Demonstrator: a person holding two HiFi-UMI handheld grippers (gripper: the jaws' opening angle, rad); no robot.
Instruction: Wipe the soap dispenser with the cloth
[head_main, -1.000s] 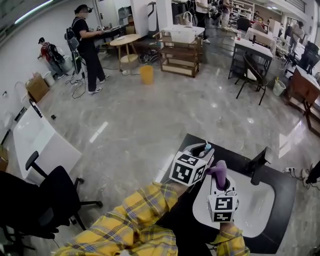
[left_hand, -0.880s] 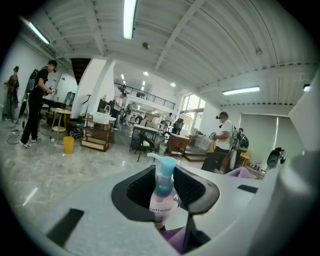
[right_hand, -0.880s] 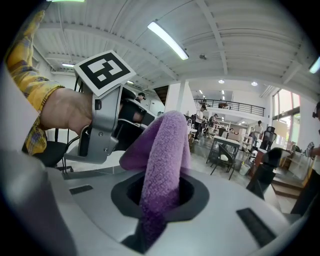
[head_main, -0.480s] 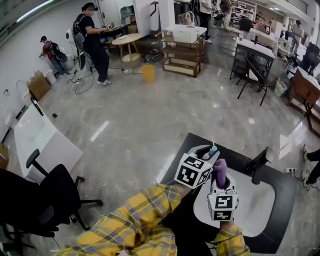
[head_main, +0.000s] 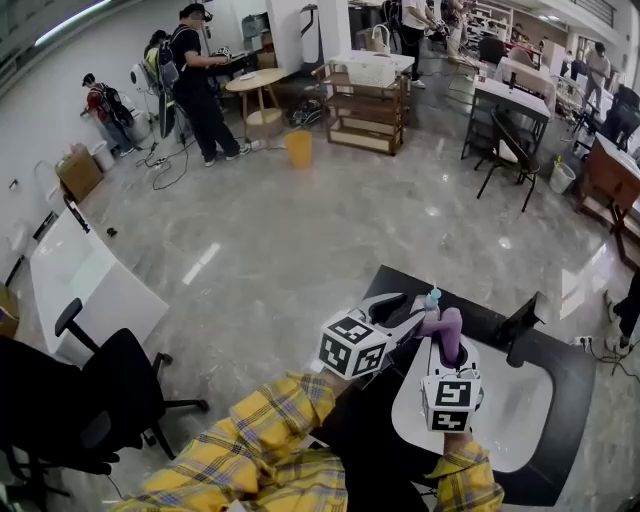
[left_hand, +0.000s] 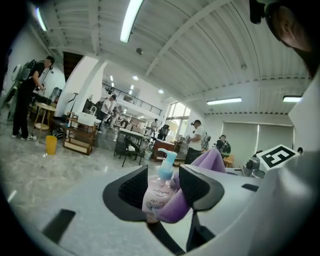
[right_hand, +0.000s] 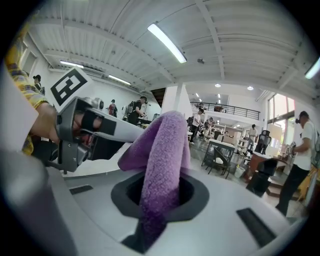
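Note:
A pink soap dispenser (left_hand: 156, 195) with a blue pump (head_main: 433, 297) stands on the black counter between the spread fingers of my left gripper (left_hand: 162, 177). Those jaws have just been opening, and the pads do not press on the bottle. In the head view my left gripper (head_main: 410, 308) reaches in from the left toward the pump. My right gripper (head_main: 447, 352) is shut on a purple cloth (right_hand: 162, 150), which it holds upright. The cloth (head_main: 447, 330) lies against the dispenser's right side, between the bottle and my left gripper's right finger (left_hand: 195, 187).
A white sink basin (head_main: 515, 420) sits in the black counter (head_main: 575, 395), with a black faucet (head_main: 520, 325) behind it. A black office chair (head_main: 110, 390) and a white table (head_main: 80, 290) stand to the left. People and furniture fill the far floor.
My left gripper has drawn back to the left and its jaws have spread wider around the dispenser. The right gripper with the cloth has stayed put. A person at the back walked right.

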